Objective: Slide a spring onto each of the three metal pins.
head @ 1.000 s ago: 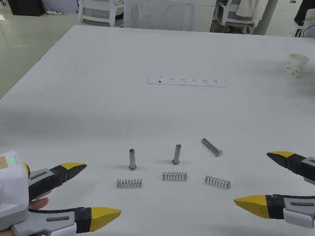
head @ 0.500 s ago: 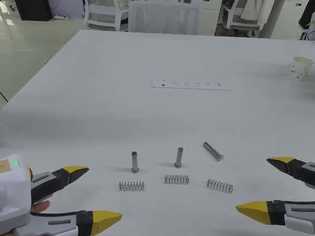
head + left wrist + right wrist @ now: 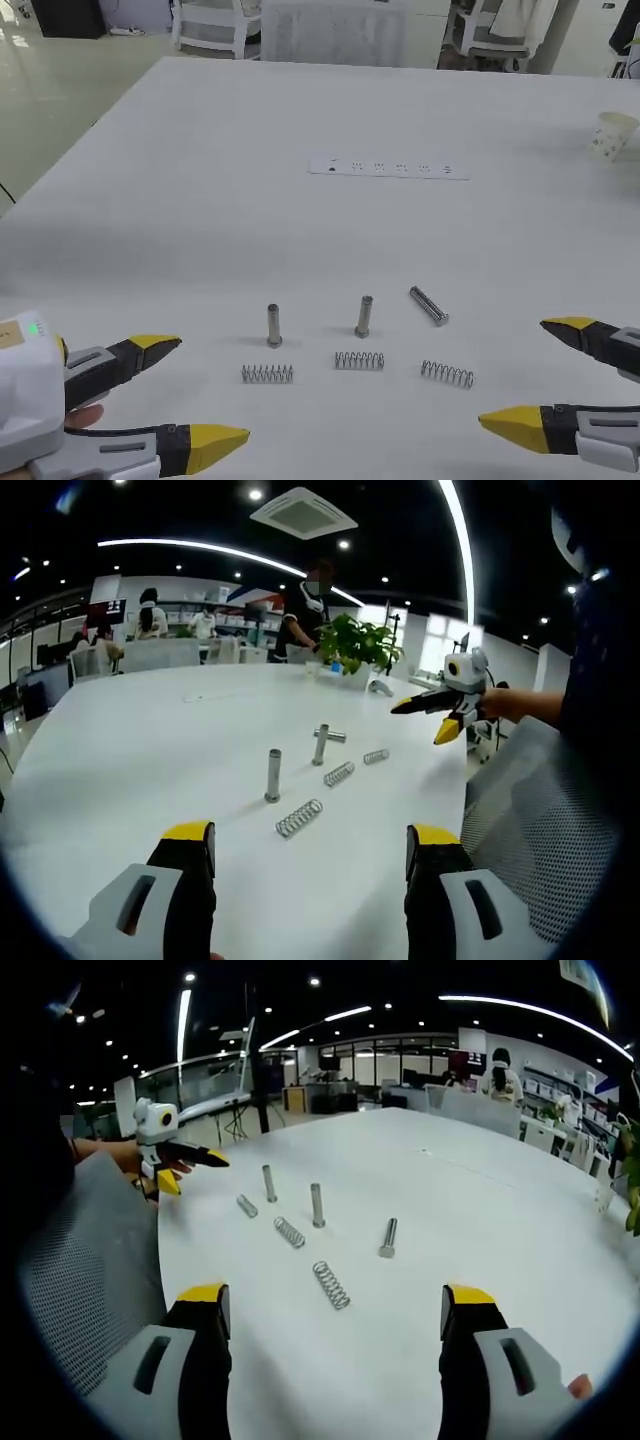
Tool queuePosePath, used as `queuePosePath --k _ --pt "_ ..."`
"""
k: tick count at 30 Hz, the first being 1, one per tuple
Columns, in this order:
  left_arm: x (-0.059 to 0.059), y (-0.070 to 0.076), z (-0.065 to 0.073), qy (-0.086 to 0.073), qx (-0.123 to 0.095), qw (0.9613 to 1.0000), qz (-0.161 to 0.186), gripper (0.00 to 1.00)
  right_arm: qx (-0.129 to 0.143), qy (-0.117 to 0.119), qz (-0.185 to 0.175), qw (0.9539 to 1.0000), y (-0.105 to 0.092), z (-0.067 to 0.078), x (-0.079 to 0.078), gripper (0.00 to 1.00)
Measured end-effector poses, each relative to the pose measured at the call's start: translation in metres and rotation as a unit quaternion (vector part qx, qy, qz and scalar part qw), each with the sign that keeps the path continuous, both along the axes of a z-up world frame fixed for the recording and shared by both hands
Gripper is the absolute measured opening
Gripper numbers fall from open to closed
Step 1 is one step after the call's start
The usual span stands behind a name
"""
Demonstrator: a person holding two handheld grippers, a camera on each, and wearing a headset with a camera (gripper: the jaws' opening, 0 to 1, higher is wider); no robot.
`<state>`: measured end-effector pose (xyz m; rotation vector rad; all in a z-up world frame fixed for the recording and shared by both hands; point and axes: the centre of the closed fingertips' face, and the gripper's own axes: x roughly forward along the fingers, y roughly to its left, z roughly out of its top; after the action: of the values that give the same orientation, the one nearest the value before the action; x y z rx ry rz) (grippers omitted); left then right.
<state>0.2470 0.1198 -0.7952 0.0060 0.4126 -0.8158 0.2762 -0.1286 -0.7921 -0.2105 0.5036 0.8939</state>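
Three metal pins stand in a row on the white table (image 3: 200,200). The left pin (image 3: 273,326) and middle pin (image 3: 364,316) are upright; the right pin (image 3: 428,305) lies flat. In front of each lies a loose spring: left spring (image 3: 267,374), middle spring (image 3: 359,360), right spring (image 3: 446,374). My left gripper (image 3: 195,390) is open, left of the left spring (image 3: 299,818). On the other side my right gripper (image 3: 525,372) is open, right of the right spring (image 3: 331,1284). Neither holds anything.
A white power strip (image 3: 388,168) lies flat farther back on the table. A paper cup (image 3: 609,134) stands at the far right. Chairs line the far edge. The table's near edge is just below both grippers.
The head camera has tilted slightly. Pins, springs and both grippers keep their places.
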Motion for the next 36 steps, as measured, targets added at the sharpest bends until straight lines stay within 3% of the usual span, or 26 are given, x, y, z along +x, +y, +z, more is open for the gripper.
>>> queuePosePath --k 24,36 --pt "0.0005 -0.0018 -0.0022 0.002 0.002 1.0 -0.004 0.74 -0.001 0.002 -0.007 1.0 -0.0028 -0.0018 0.0012 0.87" --pt "0.0005 -0.0017 -0.0019 0.002 0.001 1.0 -0.002 0.74 -0.002 -0.005 -0.006 1.0 -0.0011 0.0039 0.008 0.87"
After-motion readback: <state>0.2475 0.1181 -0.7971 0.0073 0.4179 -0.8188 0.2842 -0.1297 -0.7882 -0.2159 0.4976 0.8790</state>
